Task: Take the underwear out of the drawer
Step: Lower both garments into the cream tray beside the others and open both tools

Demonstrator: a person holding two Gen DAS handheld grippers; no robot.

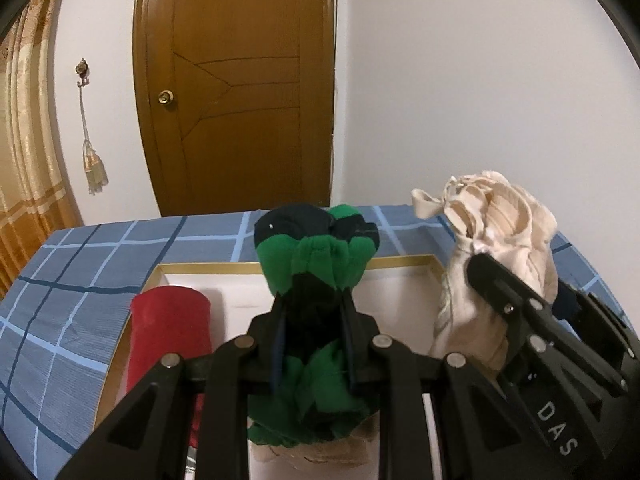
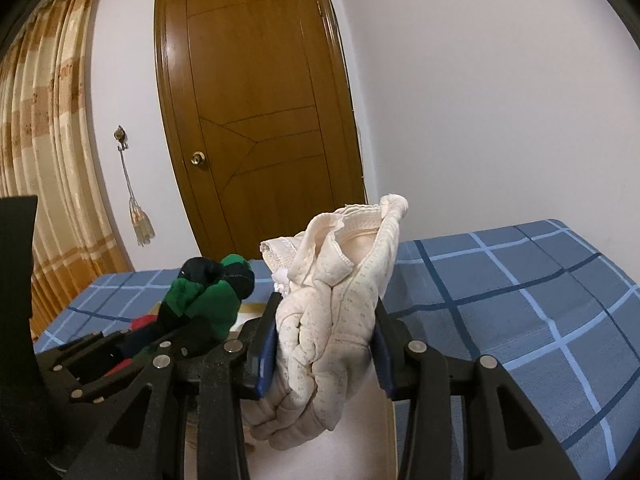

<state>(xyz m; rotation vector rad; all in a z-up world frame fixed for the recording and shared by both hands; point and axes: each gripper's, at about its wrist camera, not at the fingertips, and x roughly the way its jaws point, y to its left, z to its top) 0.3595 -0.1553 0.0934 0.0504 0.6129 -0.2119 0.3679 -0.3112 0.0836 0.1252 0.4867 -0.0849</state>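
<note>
My left gripper (image 1: 314,300) is shut on a bunched green and dark navy garment (image 1: 316,256), held above a white drawer box with a gold rim (image 1: 208,269). My right gripper (image 2: 326,332) is shut on a rolled cream underwear bundle (image 2: 332,320) with a lace edge. In the left wrist view the right gripper (image 1: 478,264) and its cream bundle (image 1: 496,220) hang to the right over the box. In the right wrist view the left gripper (image 2: 188,320) and the green garment (image 2: 212,292) show at lower left. A red rolled garment (image 1: 170,328) lies in the box's left side.
The box rests on a bed with a blue checked sheet (image 1: 72,280). A brown wooden door (image 1: 236,80) stands behind, with a white wall to its right. A gold curtain (image 2: 44,160) hangs at the left, beside a tassel on a wall hook (image 1: 94,160).
</note>
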